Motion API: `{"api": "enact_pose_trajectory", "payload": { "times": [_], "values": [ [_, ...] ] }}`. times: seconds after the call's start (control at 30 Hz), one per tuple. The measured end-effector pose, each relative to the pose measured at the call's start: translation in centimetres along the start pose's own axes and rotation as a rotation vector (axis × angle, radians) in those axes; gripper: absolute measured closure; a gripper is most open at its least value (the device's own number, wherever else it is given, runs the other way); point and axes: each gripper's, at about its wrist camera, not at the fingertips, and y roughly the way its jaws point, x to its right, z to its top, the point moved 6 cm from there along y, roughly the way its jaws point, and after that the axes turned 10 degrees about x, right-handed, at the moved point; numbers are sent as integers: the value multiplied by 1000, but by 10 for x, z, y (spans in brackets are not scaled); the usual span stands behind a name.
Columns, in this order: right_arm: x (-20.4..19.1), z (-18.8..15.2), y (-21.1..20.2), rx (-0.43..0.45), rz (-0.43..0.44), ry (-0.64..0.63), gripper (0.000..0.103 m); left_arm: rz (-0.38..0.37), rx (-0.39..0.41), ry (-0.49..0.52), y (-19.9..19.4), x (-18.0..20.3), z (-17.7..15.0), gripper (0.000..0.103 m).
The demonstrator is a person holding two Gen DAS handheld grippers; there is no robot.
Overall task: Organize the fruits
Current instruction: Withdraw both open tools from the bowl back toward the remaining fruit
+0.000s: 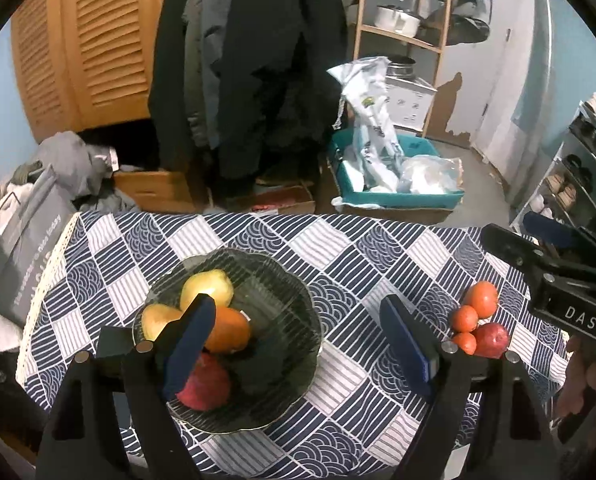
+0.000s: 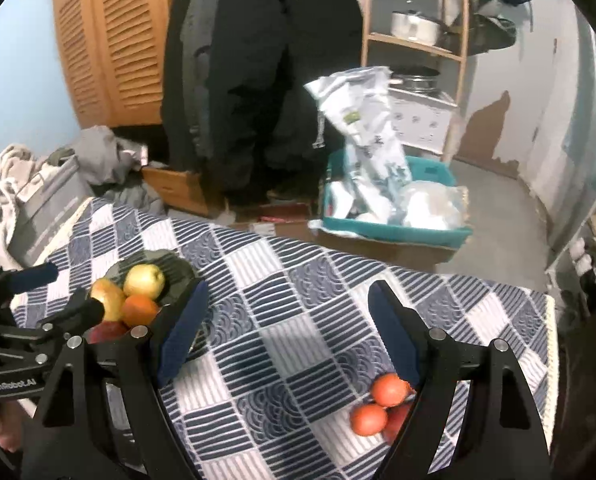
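Checked cloth (image 1: 337, 264): both tools (image 1: 298, 320) (image 2: 288, 320) unclenched, empty; L view only shows whole bowl (image 1: 290, 400).

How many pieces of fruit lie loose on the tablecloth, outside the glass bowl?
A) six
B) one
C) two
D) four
D: in the left wrist view, three orange fruits and one red fruit cluster on the tablecloth, apart from the glass bowl.

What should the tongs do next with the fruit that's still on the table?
Probably the right tongs should drop toward the loose fruits and close on one. They stand open and empty, that little cluster still lies on the tablecloth outside the glass bowl, and it sits nearest their side.
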Motion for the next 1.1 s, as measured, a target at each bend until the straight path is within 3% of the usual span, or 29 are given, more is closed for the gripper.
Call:
{"api": "enact_pose_trajectory", "payload": {
  "times": [0.43, 0.7, 1.1],
  "values": [
    [37, 3, -32, 47, -91, -22, 21, -45, 34, 40, -10, 35, 16, 15],
    [55, 3, -52, 71, -104, 2, 21, -75, 54, 70, -16, 58, 22, 15],
    [92, -7, -68, 84, -170, 16, 21, -121, 42, 118, -13, 96, 22, 14]
  ]
}}
